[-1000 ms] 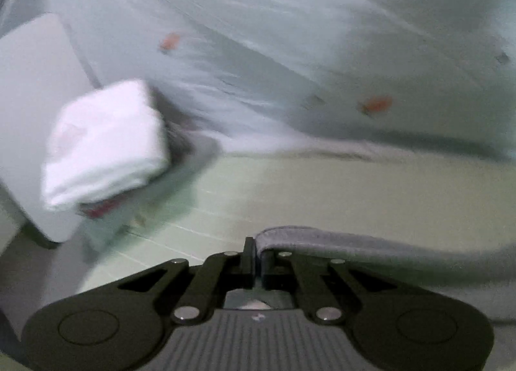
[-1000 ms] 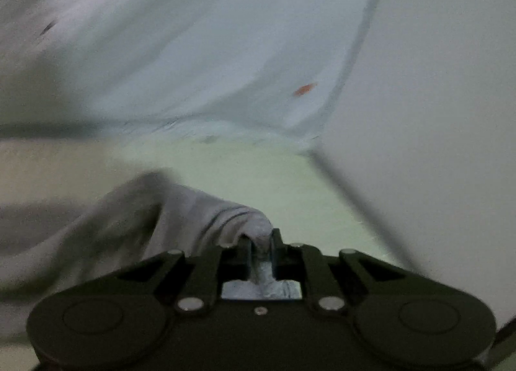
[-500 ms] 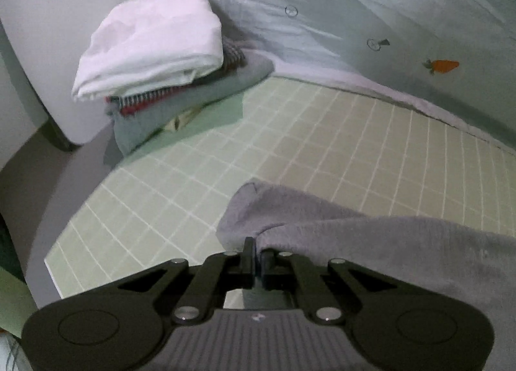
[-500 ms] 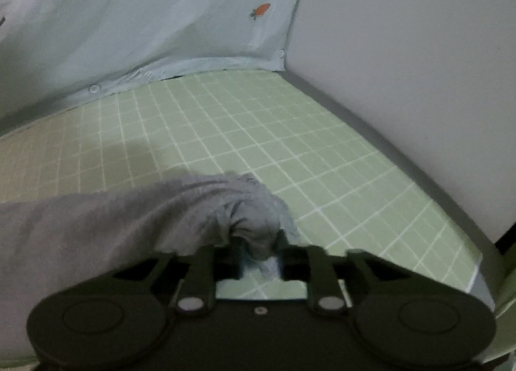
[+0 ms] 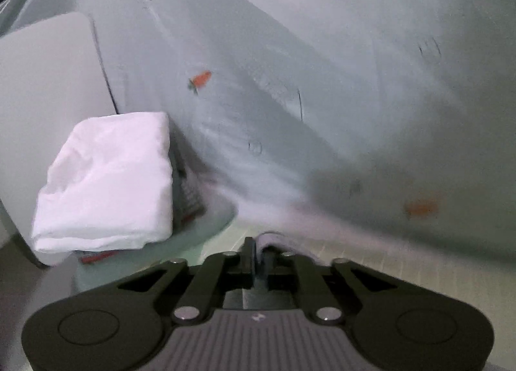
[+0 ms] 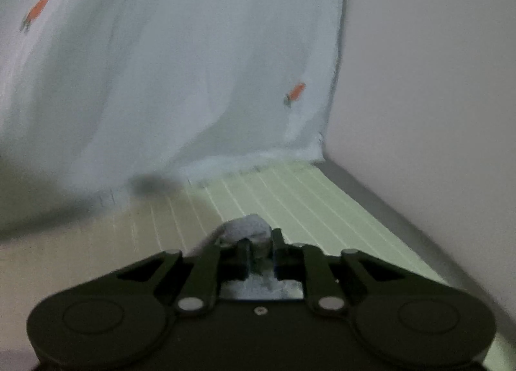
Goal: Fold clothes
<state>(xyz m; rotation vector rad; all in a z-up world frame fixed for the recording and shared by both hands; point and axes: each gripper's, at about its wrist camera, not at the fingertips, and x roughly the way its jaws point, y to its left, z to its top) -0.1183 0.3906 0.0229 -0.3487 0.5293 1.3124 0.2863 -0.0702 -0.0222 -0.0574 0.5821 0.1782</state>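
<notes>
Grey cloth point(image 6: 248, 229) right between the jaws of the right gripper point(image 6: 260, 243), jaws just opening, pads off the cloth. Same cloth point(image 5: 274, 240) at the left gripper point(image 5: 258, 256), jaws also just opening, too blurry to tell about the hold. Stretched left to right between both. Farther left, folded white pile point(image 5: 106, 184).

The left view is smeared with motion blur: the checked mat point(image 5: 371, 258) shows no clear lines, and the carrot print point(image 5: 421, 208) at 4 o'clock is an orange smudge. Under the white fold point(image 5: 106, 184) at 9 o'clock, the stack point(image 5: 187, 196) shows only dark and red edges. The grey garment point(image 6: 248, 229) is mostly hidden behind the right gripper point(image 6: 261, 242); in the left view only a blurred sliver shows.
</notes>
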